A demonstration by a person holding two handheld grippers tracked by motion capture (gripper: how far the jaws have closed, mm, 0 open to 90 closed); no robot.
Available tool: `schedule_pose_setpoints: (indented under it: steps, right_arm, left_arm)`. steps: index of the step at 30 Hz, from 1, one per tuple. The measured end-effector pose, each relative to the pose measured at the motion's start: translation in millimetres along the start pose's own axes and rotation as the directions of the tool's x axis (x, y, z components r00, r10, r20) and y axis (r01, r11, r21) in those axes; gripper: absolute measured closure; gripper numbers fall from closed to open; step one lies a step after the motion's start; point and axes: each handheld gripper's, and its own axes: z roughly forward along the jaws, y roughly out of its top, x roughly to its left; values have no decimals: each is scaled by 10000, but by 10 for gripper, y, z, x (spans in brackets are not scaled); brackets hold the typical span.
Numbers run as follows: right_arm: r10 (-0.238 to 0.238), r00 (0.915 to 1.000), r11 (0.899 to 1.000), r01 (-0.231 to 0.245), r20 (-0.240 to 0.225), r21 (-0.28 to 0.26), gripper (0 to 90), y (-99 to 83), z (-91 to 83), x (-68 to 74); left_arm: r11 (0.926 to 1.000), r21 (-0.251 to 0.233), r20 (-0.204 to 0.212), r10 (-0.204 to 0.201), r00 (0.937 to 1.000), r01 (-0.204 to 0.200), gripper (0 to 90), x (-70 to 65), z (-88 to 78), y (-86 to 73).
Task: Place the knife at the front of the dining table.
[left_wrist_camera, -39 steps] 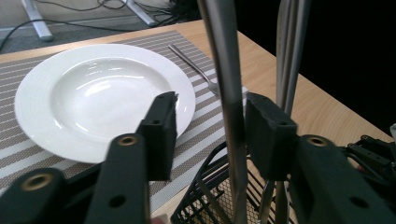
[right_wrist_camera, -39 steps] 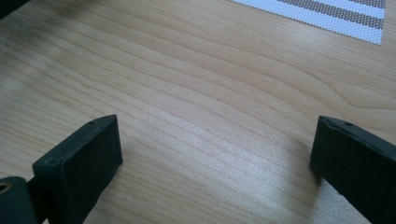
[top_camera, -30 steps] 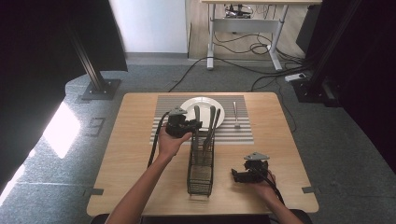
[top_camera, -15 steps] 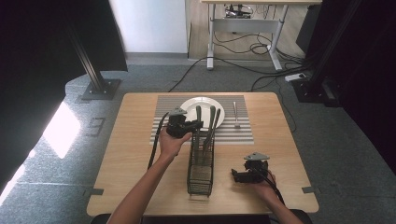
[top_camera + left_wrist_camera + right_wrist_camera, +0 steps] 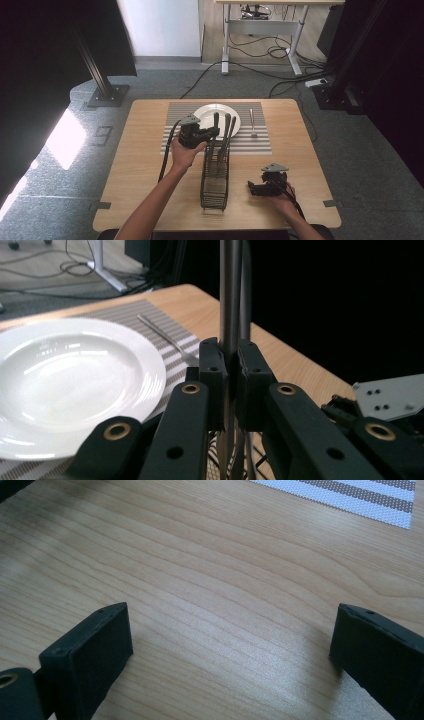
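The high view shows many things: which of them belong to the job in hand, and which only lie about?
In use:
- left gripper, shut on a thin metal utensil handle
- black wire cutlery rack
- round white plate
- striped placemat

Lying about:
- right gripper, open, resting on the wooden table
- floor cables
- white desk frame

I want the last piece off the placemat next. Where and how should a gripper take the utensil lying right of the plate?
Probably at mid-handle, coming straight down with the jaws spanning its narrow width. The utensil lies flat on the striped placemat, its slim handle pointing away from the person, apart from the plate. The open right gripper is free; the left gripper grips a rack utensil.
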Motion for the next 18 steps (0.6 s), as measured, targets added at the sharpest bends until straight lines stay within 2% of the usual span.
schedule_pose_setpoints:
  steps: [2,3,6,8,13,14,15,17,18]
  right_arm:
    - [-3,10000,10000,3,0,2,32,0,0,0]
    - [15,10000,10000,-15,-1,3,32,0,0,1]
    - [12,10000,10000,-12,-4,2,33,0,0,1]
    - [10,10000,10000,-10,-7,10,33,0,-2,0]
    - [1,10000,10000,-1,2,1,35,0,-3,1]
    - [5,10000,10000,-5,-1,3,35,0,-3,1]
    - [21,10000,10000,-21,-7,13,36,0,-3,2]
    - [18,10000,10000,-18,3,14,36,0,-3,2]
    - [12,10000,10000,-12,-2,14,36,0,-4,2]
  left_arm:
    - [9999,-129,29,15,10000,-15,836,-11,-24,24]
    - [9992,-386,112,99,9999,-95,837,-44,-88,93]
    - [9973,-689,197,261,9995,-247,837,-91,-192,197]
    - [9939,-1034,197,405,9990,-383,837,-128,-299,292]
    - [9830,-1777,65,480,9988,-461,837,-154,-568,486]
    - [9830,-1777,65,480,9988,-461,837,-154,-568,486]
    - [9759,-2137,-124,434,9990,-450,837,-152,-681,532]
    - [9668,-2500,-364,449,9983,-526,837,-144,-825,578]
    - [9646,-2578,-442,457,9980,-555,837,-140,-866,589]
